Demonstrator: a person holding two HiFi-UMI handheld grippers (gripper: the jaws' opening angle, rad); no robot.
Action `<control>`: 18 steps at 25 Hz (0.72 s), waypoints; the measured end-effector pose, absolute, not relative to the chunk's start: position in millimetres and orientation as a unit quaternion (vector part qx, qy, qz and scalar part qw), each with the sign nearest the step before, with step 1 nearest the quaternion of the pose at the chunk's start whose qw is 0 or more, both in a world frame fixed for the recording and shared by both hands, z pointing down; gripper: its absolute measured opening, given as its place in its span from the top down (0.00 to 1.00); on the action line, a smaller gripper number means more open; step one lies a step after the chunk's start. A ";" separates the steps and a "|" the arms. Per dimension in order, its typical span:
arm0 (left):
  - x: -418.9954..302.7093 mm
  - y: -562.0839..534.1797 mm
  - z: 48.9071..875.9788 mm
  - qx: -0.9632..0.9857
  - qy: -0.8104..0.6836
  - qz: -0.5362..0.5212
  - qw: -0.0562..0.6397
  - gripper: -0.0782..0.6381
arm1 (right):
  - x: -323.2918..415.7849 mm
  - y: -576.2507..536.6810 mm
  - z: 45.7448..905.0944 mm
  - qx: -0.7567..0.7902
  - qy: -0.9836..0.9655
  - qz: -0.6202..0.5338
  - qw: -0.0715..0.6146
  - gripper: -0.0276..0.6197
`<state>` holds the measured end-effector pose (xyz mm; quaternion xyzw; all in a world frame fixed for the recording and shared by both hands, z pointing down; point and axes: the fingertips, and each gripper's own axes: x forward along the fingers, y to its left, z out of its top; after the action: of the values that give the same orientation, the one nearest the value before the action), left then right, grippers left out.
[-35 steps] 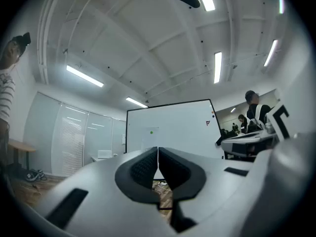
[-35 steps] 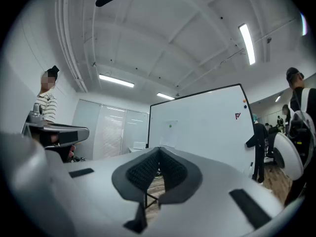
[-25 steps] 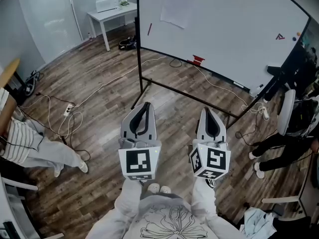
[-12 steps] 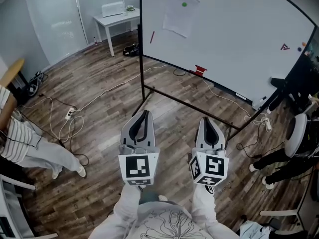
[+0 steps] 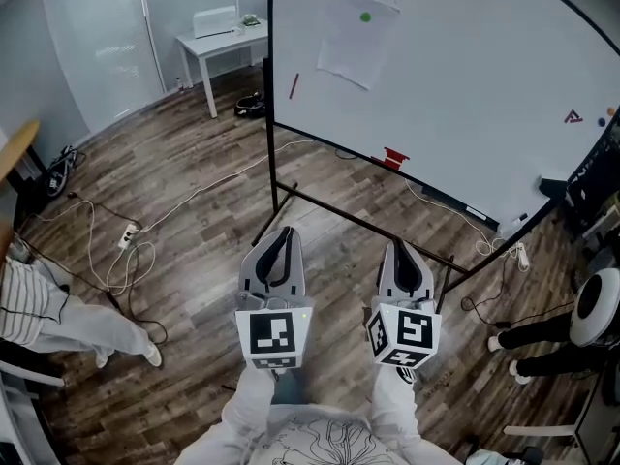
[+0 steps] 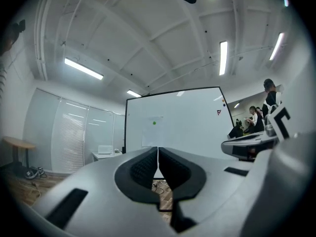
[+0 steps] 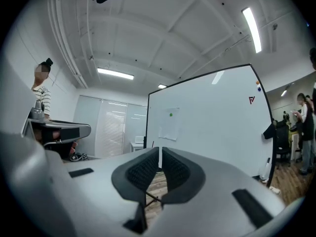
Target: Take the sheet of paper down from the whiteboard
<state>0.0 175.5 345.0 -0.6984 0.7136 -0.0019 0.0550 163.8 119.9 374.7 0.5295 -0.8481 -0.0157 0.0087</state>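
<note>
A white sheet of paper hangs on the whiteboard near its upper left, pinned by a green magnet. It also shows in the left gripper view as the sheet of paper and in the right gripper view as the sheet of paper. My left gripper and right gripper are held side by side, level, pointing at the board from some way off. Both are shut with nothing between their jaws.
The whiteboard stands on a black frame with legs across the wood floor. Cables trail on the floor at left. A white table stands behind. A seated person's legs are at left; an office chair and another person's legs are at right.
Both grippers have moved together toward the whiteboard, which now sits closer and larger in the head view. Their jaws stayed shut.
</note>
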 end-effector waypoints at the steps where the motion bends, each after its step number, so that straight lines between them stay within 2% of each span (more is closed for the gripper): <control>1: -7.7 159.7 345.7 -0.700 0.712 -0.002 0.055 0.88 | 155.9 104.9 374.3 0.532 -0.847 -0.018 0.009 0.95; 11: -83.8 -6.1 314.3 -0.731 0.678 -0.003 0.077 0.88 | 75.7 -47.7 343.7 0.563 -0.826 -0.023 -0.008 0.95; 18: -110.7 -92.5 312.1 -0.744 0.664 0.008 0.074 0.88 | 50.5 -123.3 352.7 0.574 -0.818 -0.024 0.018 0.92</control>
<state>-110.7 -92.5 312.1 -0.7442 0.6638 0.0081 0.0739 50.5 -123.3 352.7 0.5740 -0.8183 -0.0239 0.0177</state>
